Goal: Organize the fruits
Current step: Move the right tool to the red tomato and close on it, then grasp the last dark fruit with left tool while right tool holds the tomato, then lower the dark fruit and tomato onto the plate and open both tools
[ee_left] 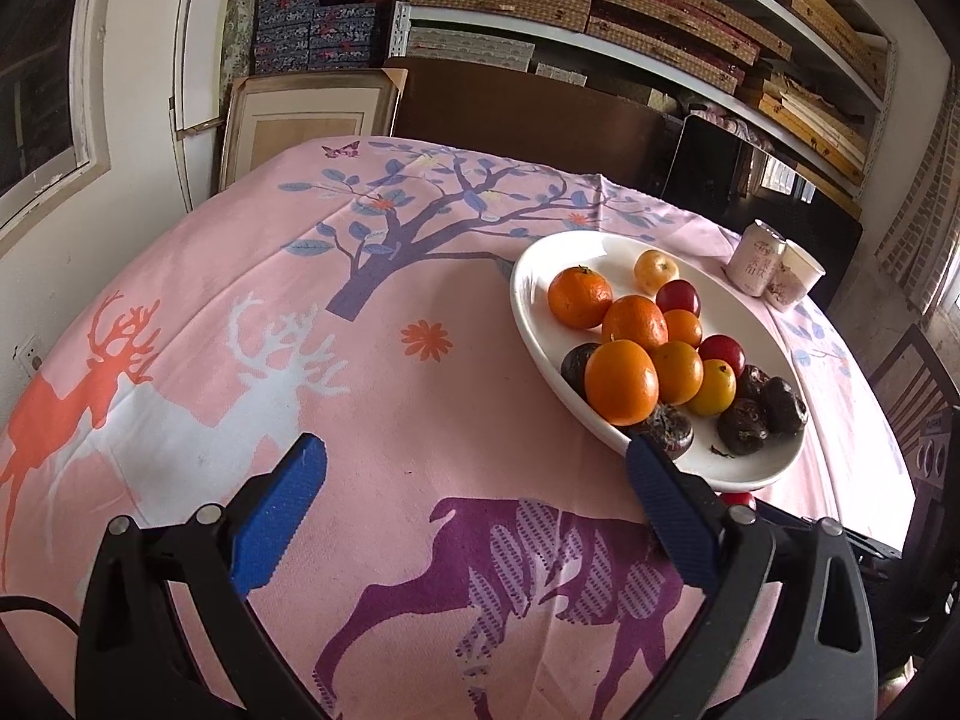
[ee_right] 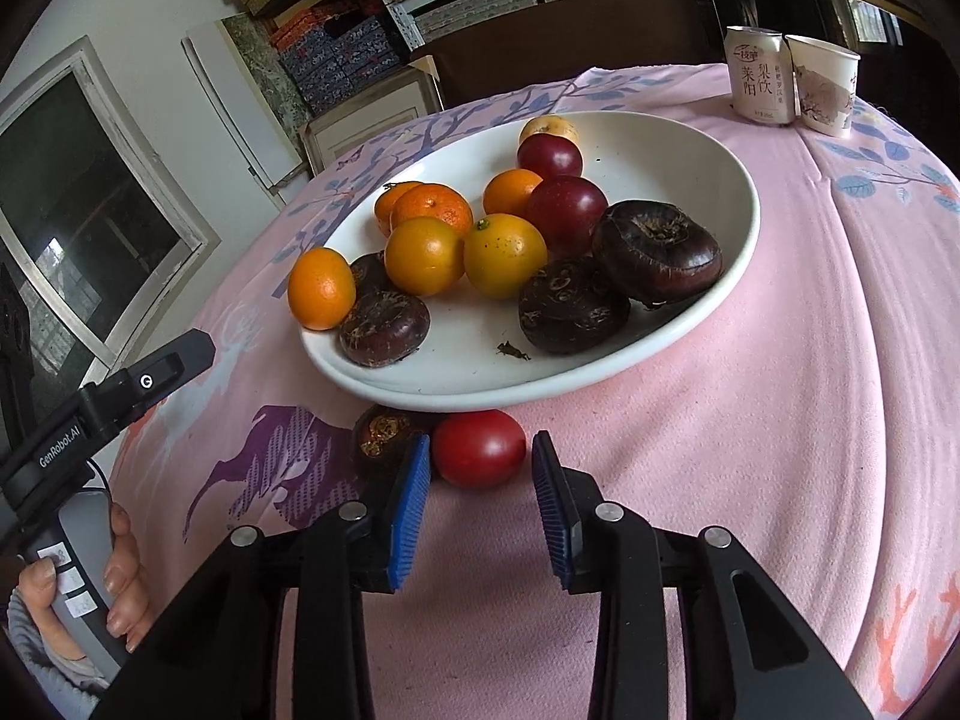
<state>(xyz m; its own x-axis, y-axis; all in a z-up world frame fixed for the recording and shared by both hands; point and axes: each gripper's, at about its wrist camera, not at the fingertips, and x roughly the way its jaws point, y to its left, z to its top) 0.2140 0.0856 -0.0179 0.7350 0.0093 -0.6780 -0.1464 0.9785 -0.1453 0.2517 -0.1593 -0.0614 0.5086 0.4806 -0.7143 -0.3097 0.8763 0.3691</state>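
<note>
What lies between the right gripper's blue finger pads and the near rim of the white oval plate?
In the right wrist view, a round red fruit lies on the pink cloth there, ahead of the right gripper, beside a dark brown water chestnut under the white oval plate rim.

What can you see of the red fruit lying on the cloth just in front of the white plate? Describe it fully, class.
The red fruit is round, smooth and glossy, like a small tomato or plum. It lies on the pink tablecloth, tucked under the near rim of the white plate, beside a dark brown fruit. The right gripper has blue pads either side, not visibly pressing it.
</note>
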